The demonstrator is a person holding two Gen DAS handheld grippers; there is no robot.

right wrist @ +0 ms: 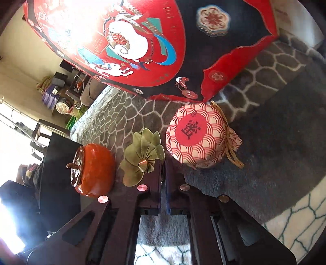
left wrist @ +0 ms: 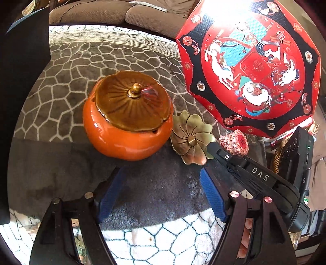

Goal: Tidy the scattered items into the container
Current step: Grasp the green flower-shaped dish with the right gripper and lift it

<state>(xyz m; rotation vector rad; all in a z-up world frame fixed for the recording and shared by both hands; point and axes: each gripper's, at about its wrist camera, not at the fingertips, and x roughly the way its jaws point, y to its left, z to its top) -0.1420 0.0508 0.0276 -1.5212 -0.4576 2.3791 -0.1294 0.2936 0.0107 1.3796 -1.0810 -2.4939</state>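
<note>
An orange pumpkin-shaped jar with a brown lid stands on the rug. Beside it a brass flower dish is tilted on its edge. My right gripper has its jaws together, pinching the dish's rim. Just beyond sits a red-and-white patterned pouch. A large red octagonal box leans up behind them. My left gripper hangs open in front of the jar, nothing between its blue pads.
A grey rug with a pale web pattern covers the floor, turning white near me. A brown sofa lies at the back. A black panel rises on the left. Boxes and clutter stand by the far wall.
</note>
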